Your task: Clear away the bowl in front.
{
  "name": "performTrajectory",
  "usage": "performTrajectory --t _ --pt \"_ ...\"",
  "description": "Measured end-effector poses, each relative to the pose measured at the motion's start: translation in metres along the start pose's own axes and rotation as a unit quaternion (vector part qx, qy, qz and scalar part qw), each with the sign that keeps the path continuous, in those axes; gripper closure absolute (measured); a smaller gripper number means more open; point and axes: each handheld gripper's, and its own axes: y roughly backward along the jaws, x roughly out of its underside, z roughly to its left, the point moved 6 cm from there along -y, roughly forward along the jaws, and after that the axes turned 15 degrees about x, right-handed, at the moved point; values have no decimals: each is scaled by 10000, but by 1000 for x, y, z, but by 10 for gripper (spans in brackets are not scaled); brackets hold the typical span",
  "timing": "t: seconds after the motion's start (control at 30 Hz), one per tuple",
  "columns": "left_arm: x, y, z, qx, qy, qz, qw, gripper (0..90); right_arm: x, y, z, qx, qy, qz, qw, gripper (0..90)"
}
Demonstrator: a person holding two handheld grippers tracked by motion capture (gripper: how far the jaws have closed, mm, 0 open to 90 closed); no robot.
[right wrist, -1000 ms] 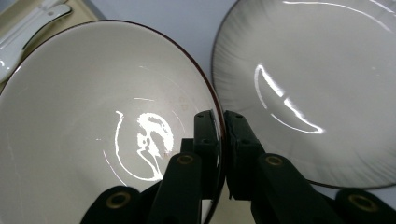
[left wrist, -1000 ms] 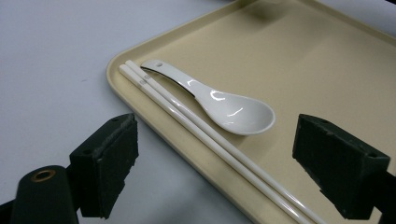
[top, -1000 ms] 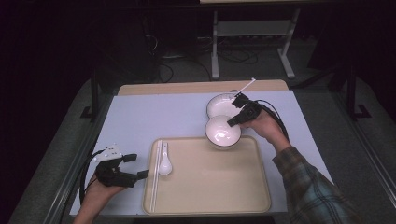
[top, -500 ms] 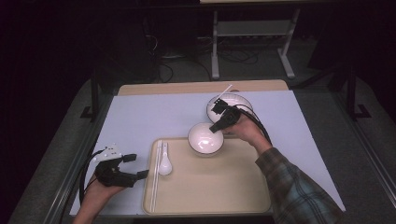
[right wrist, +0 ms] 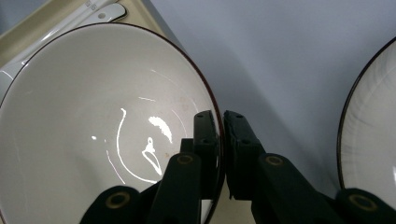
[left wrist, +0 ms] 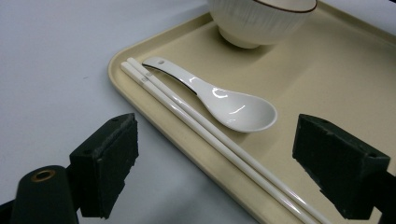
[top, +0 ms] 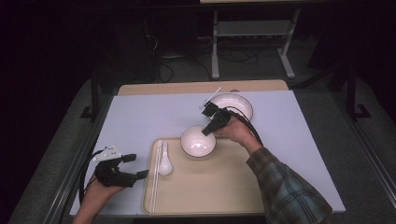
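Note:
A beige tray [top: 219, 191] lies at the table's near middle. A white spoon [top: 164, 163] and white chopsticks [top: 156, 173] lie along its left side. My right gripper [top: 208, 130] is shut on the right rim of a white bowl [top: 197, 142] at the tray's far edge; one jaw is inside the rim and one outside, as the right gripper view [right wrist: 222, 128] shows. I cannot tell whether the bowl [right wrist: 93, 135] rests on the tray. My left gripper [top: 136, 167] is open on the table just left of the tray, its jaws [left wrist: 219, 163] facing the spoon [left wrist: 219, 100] and chopsticks [left wrist: 201, 128].
A second, wider white bowl [top: 232, 105] with a thin white stick across its far rim stands on the pale blue mat [top: 140, 116] behind the right hand. A cable trails from each gripper. Metal frame legs and cords stand on the floor beyond the table.
The right gripper has carried the bowl left and toward me, from beside the wider bowl to the tray's far edge. The left gripper has stayed still.

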Motion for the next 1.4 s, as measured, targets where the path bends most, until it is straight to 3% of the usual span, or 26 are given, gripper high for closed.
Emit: performTrajectory --t 0.5,0.7,0.93,1.0,1.1,1.4 --pt "0 0 0 0 -10 19 10000 137 1 -6 -2 -2 79 -12 10000 803" --pt "0 0 1 -1 -8 20 10000 137 0 3 -7 38 38 -203 9998 660" --pt "0 0 0 -2 -5 11 10000 137 1 26 -16 25 -128 -622 9980 378" --pt "0 0 0 0 -10 19 10000 137 0 33 -20 35 -214 -754 9969 335" --pt "0 -1 0 2 -14 25 10000 137 2 42 -28 54 -373 -916 9951 318" --pt "0 0 0 1 -12 16 10000 137 10 50 -49 328 -608 -1008 9925 291"
